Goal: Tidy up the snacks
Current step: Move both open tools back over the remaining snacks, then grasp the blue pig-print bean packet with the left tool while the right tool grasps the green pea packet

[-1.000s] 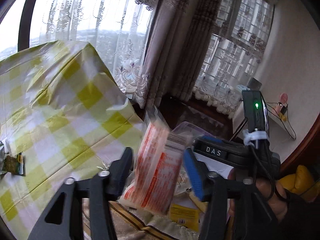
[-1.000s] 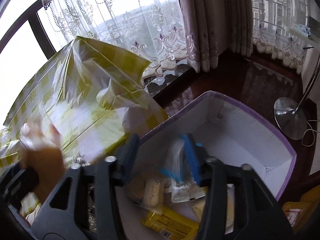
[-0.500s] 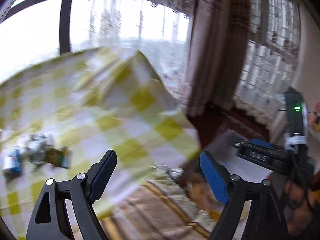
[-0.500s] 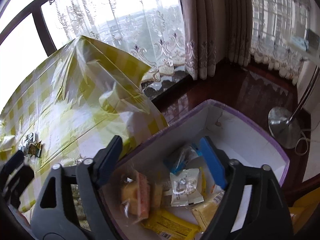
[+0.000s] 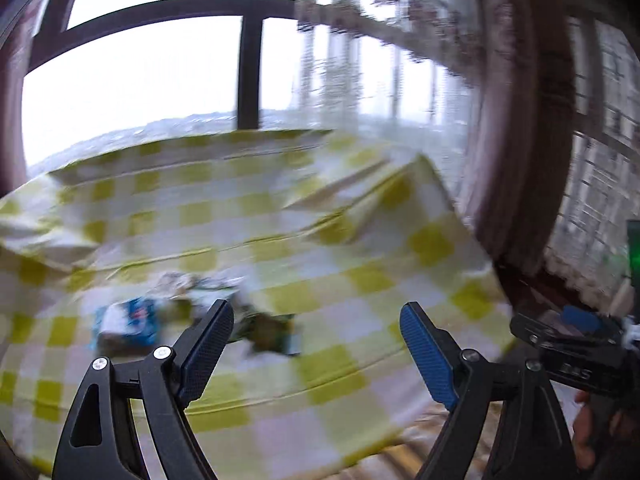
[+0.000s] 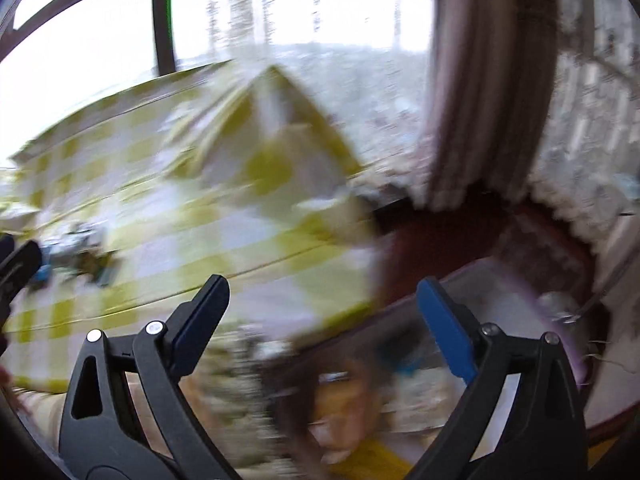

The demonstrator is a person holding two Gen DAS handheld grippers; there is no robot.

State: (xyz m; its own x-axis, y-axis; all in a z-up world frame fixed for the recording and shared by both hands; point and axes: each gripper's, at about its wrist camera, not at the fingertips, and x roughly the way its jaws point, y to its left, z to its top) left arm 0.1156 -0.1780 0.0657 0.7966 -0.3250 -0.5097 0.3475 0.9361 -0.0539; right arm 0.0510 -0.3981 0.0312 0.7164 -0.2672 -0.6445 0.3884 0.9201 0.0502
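Both views are motion-blurred. My left gripper (image 5: 316,324) is open and empty above the yellow-and-white checked tablecloth (image 5: 340,248). A few snack packets lie on the cloth just beyond its left finger: a blue-and-white one (image 5: 128,322), a dark green one (image 5: 272,332) and a pale crumpled one (image 5: 188,284). My right gripper (image 6: 322,300) is open and empty, over the table edge and the purple-rimmed box (image 6: 516,304) holding blurred snacks (image 6: 352,396). The same packets (image 6: 76,256) show at the left of the right wrist view.
A dark-framed window (image 5: 250,72) and lace curtains (image 5: 516,120) stand behind the table. Dark red floor (image 6: 440,240) lies beyond the table corner. The other gripper's body (image 5: 576,344) is at the right edge of the left wrist view.
My left gripper let go of the orange-and-white packet into the box and swung left over the table toward the packets. My right gripper opened and swung left, away from the box.
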